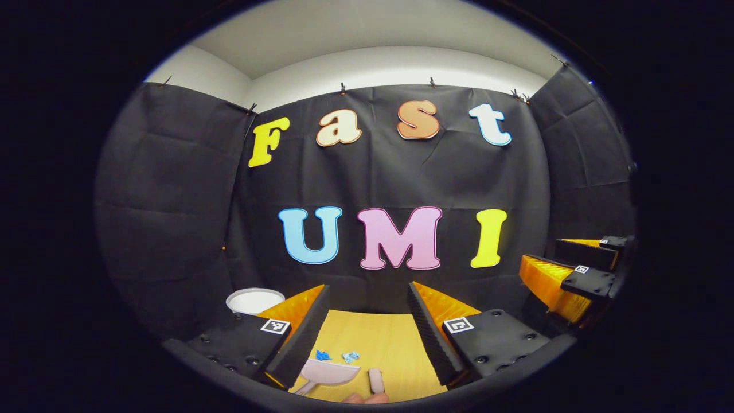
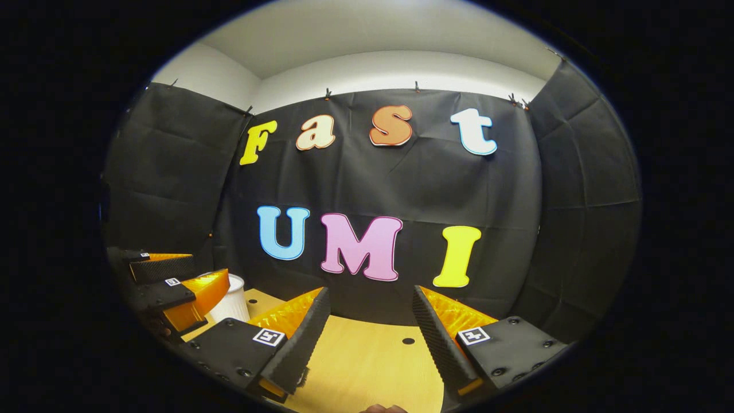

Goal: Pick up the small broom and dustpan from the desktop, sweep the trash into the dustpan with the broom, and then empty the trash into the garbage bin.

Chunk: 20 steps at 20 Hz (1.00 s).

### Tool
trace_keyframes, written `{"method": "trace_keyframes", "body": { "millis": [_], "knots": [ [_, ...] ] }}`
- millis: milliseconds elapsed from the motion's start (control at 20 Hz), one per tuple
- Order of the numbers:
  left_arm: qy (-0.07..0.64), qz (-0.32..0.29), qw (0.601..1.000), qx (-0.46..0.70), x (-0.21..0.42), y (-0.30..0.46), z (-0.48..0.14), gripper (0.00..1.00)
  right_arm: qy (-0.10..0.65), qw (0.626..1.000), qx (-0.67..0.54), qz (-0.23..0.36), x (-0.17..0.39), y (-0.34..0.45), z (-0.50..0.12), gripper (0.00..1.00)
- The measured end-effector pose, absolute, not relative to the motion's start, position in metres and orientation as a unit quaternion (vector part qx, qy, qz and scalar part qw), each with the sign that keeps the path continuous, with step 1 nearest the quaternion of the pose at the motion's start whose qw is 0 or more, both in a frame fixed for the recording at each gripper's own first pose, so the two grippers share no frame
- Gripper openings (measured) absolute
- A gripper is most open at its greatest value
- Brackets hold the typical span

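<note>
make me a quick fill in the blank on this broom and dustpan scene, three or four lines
1. Both tongs, the left tongs and the right tongs, stand ____ and hold nothing.
2. The dustpan lies on the ____ desktop.
3. The blue trash scraps lie just beyond the ____.
4. The garbage bin is ____ in colour.

Missing words: open; wooden; dustpan; white

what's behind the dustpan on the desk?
Just past the dustpan lie blue paper scraps and a paler one on the desk. Its handle end is cut off at the bottom edge.
</note>
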<state>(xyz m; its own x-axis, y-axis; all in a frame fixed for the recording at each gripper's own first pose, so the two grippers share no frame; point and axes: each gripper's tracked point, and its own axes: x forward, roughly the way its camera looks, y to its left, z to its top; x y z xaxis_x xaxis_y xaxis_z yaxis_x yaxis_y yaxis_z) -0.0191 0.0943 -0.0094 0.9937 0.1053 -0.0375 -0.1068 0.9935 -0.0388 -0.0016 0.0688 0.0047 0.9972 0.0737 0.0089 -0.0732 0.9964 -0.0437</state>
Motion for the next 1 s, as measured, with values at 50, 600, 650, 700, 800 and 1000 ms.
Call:
{"method": "trace_keyframes", "body": {
  "millis": [50, 600, 650, 700, 800, 1000],
  "knots": [
    [0.016, 0.055, 0.998, -0.016, -0.020, 0.102, -0.010, 0.79, -0.007, 0.999, -0.024, 0.036, -0.002, 0.075, 0.004, 0.89],
    [0.018, 0.022, 1.000, -0.012, -0.018, 0.116, -0.024, 0.80, -0.001, 1.000, -0.027, 0.013, -0.004, 0.098, -0.006, 0.94],
    [0.018, 0.020, 1.000, -0.013, -0.017, 0.114, -0.024, 0.80, -0.003, 1.000, -0.028, 0.012, -0.005, 0.098, -0.006, 0.89],
    [0.018, 0.017, 1.000, -0.015, -0.017, 0.112, -0.025, 0.79, -0.004, 1.000, -0.029, 0.010, -0.006, 0.098, -0.006, 0.89],
    [0.016, 0.015, 1.000, -0.016, -0.017, 0.109, -0.025, 0.79, -0.005, 0.999, -0.032, 0.007, -0.007, 0.095, -0.006, 0.94],
    [0.011, 0.009, 1.000, -0.017, -0.014, 0.103, -0.021, 0.79, -0.004, 1.000, -0.028, -0.003, -0.009, 0.087, -0.005, 0.93]
  ]
}}
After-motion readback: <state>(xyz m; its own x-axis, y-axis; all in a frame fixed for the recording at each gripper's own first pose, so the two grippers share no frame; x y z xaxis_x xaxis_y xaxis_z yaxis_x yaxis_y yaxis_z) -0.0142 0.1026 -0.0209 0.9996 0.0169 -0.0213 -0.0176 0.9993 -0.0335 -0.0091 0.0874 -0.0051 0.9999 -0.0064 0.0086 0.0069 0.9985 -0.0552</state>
